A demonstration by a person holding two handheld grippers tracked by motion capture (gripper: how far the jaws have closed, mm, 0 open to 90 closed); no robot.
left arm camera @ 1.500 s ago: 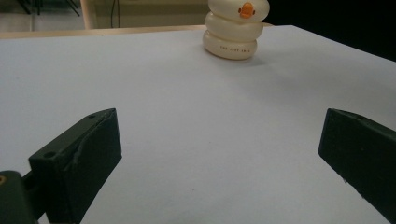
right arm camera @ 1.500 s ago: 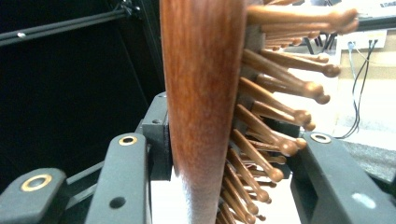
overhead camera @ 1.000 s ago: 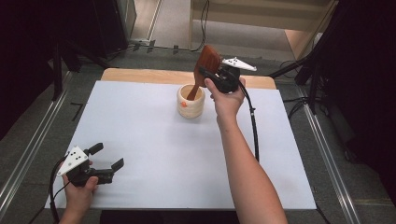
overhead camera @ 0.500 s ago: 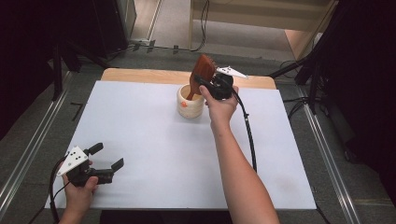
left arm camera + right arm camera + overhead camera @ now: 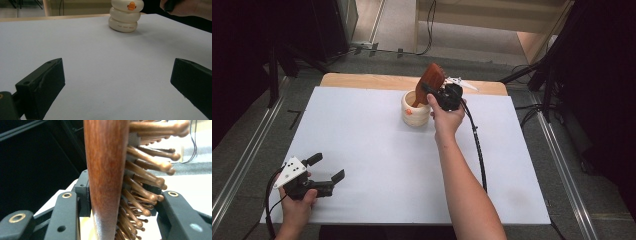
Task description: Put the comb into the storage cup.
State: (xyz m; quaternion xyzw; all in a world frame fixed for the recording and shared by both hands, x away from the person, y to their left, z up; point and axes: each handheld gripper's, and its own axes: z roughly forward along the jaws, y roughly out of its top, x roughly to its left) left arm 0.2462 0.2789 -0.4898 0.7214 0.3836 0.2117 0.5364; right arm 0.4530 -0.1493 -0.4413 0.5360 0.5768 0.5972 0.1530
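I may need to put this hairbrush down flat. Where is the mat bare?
Bare: the wide middle of the white mat between the cup and the left gripper, and its right side past the cable. Crowded: around the cup, where the right gripper holds the hairbrush.

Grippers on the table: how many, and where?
2. The left gripper is open at the near-left of the white table; the right gripper is at the far middle, shut on a wooden hairbrush standing in the cream holder.

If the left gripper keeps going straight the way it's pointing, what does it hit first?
Probably the cream holder. The left gripper is open over bare white table, and the holder stands ahead, slightly right of its line; depth is unclear.
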